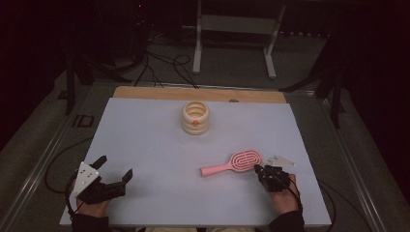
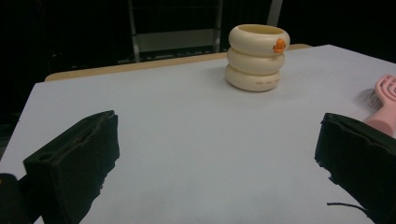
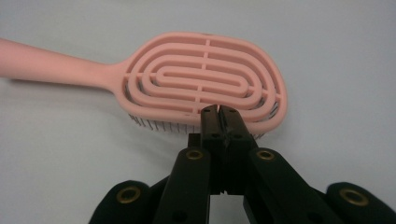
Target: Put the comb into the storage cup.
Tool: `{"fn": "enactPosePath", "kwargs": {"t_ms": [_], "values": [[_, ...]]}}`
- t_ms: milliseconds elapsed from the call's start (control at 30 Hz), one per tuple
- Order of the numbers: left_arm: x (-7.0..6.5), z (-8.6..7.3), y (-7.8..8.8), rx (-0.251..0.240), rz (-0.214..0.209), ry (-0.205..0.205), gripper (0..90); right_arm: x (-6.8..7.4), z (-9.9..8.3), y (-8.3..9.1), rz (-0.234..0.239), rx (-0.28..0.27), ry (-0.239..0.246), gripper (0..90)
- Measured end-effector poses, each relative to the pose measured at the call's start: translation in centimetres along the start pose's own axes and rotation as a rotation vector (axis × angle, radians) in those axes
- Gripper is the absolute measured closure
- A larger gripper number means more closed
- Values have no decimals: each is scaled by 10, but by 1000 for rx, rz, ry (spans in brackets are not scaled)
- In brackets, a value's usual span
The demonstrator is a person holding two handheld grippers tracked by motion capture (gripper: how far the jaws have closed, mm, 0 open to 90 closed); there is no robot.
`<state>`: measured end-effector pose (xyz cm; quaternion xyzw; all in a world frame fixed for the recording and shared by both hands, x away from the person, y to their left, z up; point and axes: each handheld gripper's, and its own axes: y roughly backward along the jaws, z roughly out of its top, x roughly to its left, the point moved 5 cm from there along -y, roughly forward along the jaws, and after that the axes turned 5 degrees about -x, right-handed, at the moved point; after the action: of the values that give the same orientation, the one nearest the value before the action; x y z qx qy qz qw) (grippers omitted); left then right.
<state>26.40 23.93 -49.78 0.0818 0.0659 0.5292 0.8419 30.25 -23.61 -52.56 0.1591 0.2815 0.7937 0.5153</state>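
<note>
The white rectangular table sheet is seen laid over a wooden board whose bare edge shows at the upper middle of the high view; it serves as the plain work surface.

A cream, three-ringed ribbed cup with a small orange mark stands upright in the upper centre of that view, well apart from both tools, and is judged to be left untouched for now.

The pink plastic vented hairbrush is found lying at the right of centre, lower half of the frame, bristles down, handle pointing toward the lower left. This lie leaves its oval head turned toward the right hand.

The left gripper is held at the lower left, jaws spread wide with nothing between them, apparently parked in waiting.

The right gripper is seen with its jaws pressed together, tips at the near rim of the brush head. Whether the rim is pinched or merely touched cannot be told; a grip on the edge is judged to be intended.
</note>
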Motion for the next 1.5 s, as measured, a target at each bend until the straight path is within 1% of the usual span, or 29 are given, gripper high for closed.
{"fn": "enactPosePath", "kwargs": {"t_ms": [133,267,300,467,533,700,767,900,1000,1100,1133,1200,1267,1400,1433,1500], "values": [[0,0,0,3,-1,-1,6,-1,3,-6,-6,18,8,899],[0,-1,-1,3,-1,-2,6,-1,3,-7,-7,21,13,899],[0,-1,-1,3,-1,-1,6,0,4,-12,-4,34,12,898],[0,-1,-1,3,-1,1,6,1,7,-16,4,34,14,898],[0,-1,-1,3,-1,0,7,4,17,-25,12,49,24,898],[0,-1,0,0,-1,4,7,5,26,-33,17,65,30,897],[0,-1,-1,2,1,3,7,7,31,-38,20,71,43,897],[0,-1,-1,2,1,3,8,8,36,-43,25,74,42,897],[0,-1,-1,3,1,3,8,11,45,-52,31,92,53,897],[0,-1,-1,3,1,3,8,12,47,-54,35,93,57,897],[0,-1,-1,4,1,2,8,15,53,-63,42,114,68,897],[0,-1,-1,4,1,2,8,17,54,-65,46,118,73,897],[1,-1,-1,4,1,3,8,23,58,-69,58,127,97,897],[1,-1,-1,4,0,3,9,26,59,-72,64,131,102,896],[1,-1,-1,4,1,3,9,32,58,-76,76,141,118,895],[1,-1,-1,5,1,3,9,35,57,-79,81,149,127,894]]}}
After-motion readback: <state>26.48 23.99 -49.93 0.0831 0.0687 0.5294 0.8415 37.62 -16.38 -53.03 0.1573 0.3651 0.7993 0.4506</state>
